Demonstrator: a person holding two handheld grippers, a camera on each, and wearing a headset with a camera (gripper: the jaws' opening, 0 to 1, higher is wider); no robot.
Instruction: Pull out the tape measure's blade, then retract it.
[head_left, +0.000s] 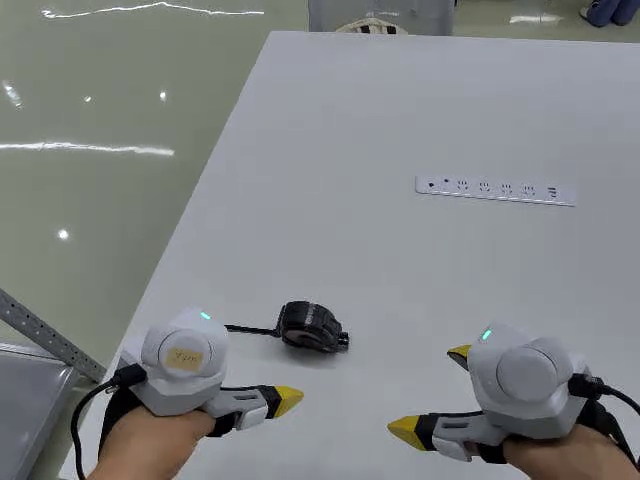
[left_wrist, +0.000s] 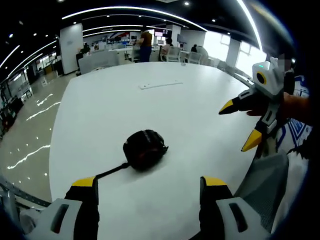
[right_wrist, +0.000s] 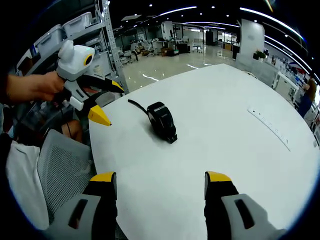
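The tape measure (head_left: 313, 326) lies low and centre in the head view on the counter (head_left: 400, 120), blade retracted. The left hand-held gripper (right_wrist: 110, 101) and right hand-held gripper (head_left: 432, 392) are both spread. Best pin the case with the left and pinch the hook squarely with the right.

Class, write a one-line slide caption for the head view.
Both open, left tool and right tool hover near a black tape measure on the white table.

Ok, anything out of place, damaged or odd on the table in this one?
Nothing stands out. The tape measure lies on the white table with no blade drawn out, its strap trailing beside it. The power strip lies flat farther back. The left gripper and right gripper are both open, clear of the tape measure.
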